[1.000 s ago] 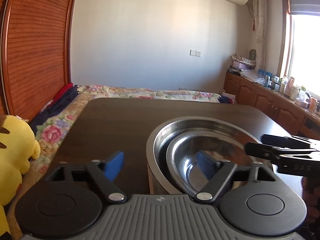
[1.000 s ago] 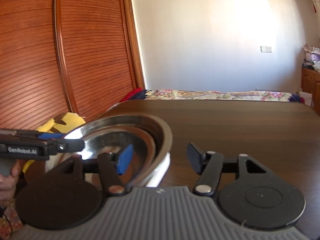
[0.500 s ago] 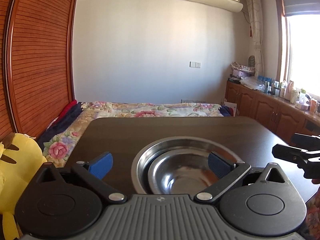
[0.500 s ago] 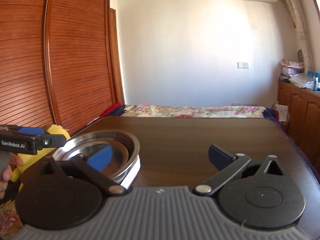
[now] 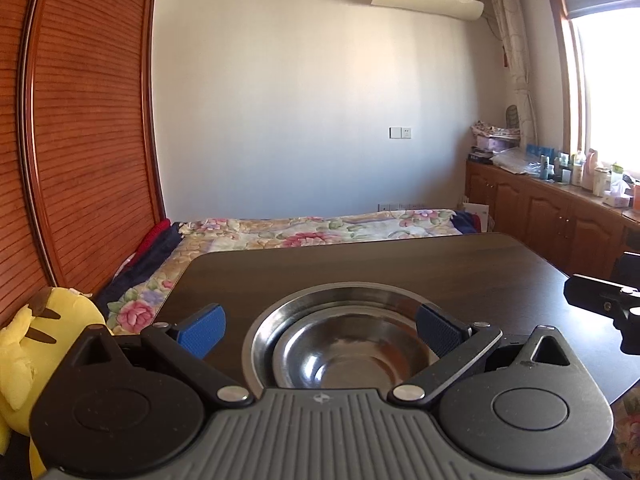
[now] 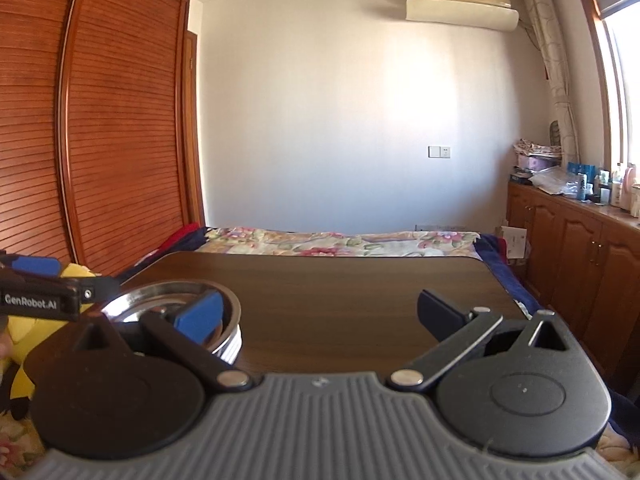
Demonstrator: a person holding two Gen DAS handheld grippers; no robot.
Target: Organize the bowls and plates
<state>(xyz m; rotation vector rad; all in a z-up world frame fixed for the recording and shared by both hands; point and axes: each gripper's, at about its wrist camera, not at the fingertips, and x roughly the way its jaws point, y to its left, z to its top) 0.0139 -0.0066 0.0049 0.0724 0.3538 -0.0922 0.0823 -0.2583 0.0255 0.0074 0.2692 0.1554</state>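
Observation:
Two steel bowls sit nested on the dark wooden table [image 5: 360,264]: a smaller bowl [image 5: 352,356] inside a larger steel bowl [image 5: 336,296]. My left gripper [image 5: 320,326] is open just above and behind them, its blue pads spread wide and touching nothing. In the right wrist view the nested bowls [image 6: 168,296] lie at the left, partly hidden behind a blue pad. My right gripper [image 6: 320,312] is open over bare table to the right of the bowls, nothing between its fingers. The left gripper's side shows at the left edge [image 6: 44,296].
A yellow plush toy [image 5: 36,344] sits left of the table. A bed with a floral cover [image 5: 320,228] lies beyond the far edge. Wooden cabinets [image 5: 560,216] with bottles line the right wall; a slatted wardrobe [image 5: 80,140] stands at the left.
Both grippers have opened wide, let go of the bowl rims and pulled back and up. The bowls now look smaller and lower in both views and rest on the table.

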